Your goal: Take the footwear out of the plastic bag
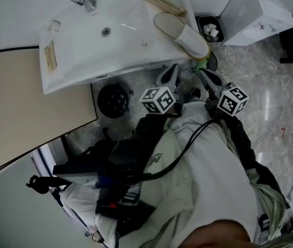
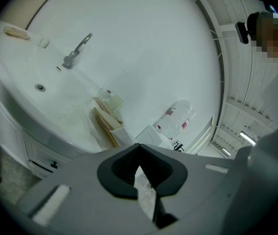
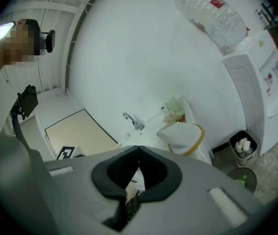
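The slipper (image 1: 182, 34), white with a tan rim, lies at the right end of the sink counter (image 1: 84, 50), one end reaching the counter's front corner. No view makes clear whether plastic wraps it. The sink counter is white, with a shallow basin in its middle. A white cabinet (image 1: 260, 14) stands to the right of the counter, well apart from it.

The left gripper (image 1: 174, 68) is held just in front of the counter's right end, below the slipper. Its jaws are closed together and hold nothing. The right gripper (image 1: 202, 73) is beside it, just off the counter's front right corner. Its jaws are likewise pressed together and empty.

A small waste bin (image 1: 210, 30) with white scraps inside stands on the floor against the counter's right side. A chrome faucet (image 1: 81, 0) rises at the counter's back edge. Pale wooden sticks (image 1: 162, 4) lie on the counter behind the slipper.
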A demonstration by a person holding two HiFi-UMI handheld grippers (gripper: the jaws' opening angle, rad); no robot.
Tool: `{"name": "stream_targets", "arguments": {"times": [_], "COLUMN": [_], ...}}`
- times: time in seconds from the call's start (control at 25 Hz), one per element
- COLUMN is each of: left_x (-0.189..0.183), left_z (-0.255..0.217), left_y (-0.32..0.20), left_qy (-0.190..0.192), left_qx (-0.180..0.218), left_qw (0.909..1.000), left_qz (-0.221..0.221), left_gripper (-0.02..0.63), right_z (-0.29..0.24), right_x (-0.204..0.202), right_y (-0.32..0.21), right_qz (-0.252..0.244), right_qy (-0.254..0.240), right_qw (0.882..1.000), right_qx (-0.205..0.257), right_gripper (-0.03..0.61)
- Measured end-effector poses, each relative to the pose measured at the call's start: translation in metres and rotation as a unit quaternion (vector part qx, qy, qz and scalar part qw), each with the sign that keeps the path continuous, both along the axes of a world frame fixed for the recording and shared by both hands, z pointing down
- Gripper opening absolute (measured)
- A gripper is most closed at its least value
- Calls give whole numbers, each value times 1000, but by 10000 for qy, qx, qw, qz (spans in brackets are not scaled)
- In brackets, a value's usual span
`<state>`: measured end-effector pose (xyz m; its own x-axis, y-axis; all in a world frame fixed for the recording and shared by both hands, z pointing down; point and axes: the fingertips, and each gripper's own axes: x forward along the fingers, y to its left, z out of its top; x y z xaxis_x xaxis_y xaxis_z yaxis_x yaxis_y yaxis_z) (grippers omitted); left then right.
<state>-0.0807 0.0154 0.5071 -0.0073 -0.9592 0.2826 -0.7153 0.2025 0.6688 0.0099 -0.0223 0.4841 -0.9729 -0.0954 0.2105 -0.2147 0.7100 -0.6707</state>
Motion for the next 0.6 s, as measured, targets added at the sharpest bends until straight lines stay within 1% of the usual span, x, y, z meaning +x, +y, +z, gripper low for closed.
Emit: {"name": "stream_targets", "arguments": {"times": [0.2,0.44,0.6], "left_x": [-16,-31,-39], "left_z": [6,14,13], "left_y": [6,9,7], "left_qy": [68,196,211], "left_qx": [-98,-155,-145], "left_qw": [9998,9989,9981], "left_qz": [166,399,553], "left_gripper": [8,8,8], "right_z": [5,9,9], "right_x": [-16,-28,-36], "right_y": [11,15,16], "right_qz": [130,451,613], "right_qy": [118,219,314], "right_qw": [9998,9987,9976], "right_qx": [-81,-71,1], "right_gripper": [2,2,2]}}
